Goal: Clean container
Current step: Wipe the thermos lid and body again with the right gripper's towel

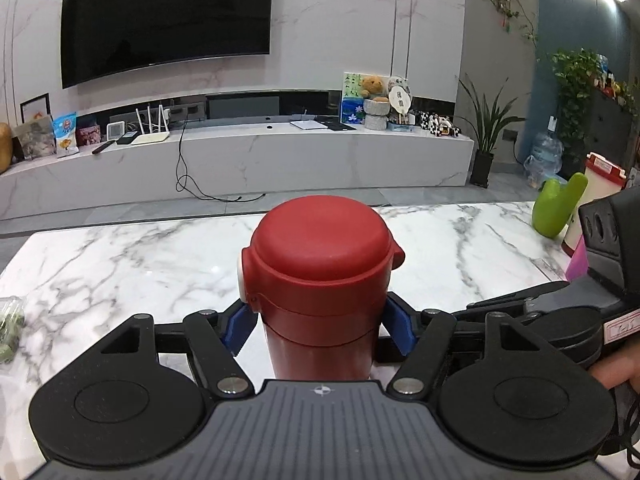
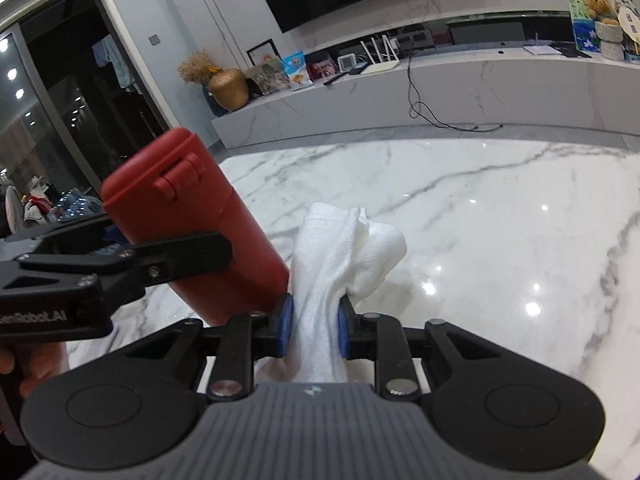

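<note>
A red flask with a closed flip lid (image 1: 320,272) fills the middle of the left wrist view. My left gripper (image 1: 320,328) is shut on the flask's body just under the lid, blue pads on both sides. In the right wrist view the same red flask (image 2: 192,216) leans at the left, with the left gripper's black finger (image 2: 176,258) across it. My right gripper (image 2: 314,330) is shut on a crumpled white paper towel (image 2: 344,256). The towel's left edge touches the flask's lower side. The flask's base is hidden in both views.
A white marble table (image 2: 500,240) lies under both grippers. At its far right stand a green object (image 1: 558,208) and a white container with a red rim (image 1: 600,196). A small greenish bundle (image 1: 10,328) lies at the left edge. A hand (image 1: 616,372) holds the right gripper's handle.
</note>
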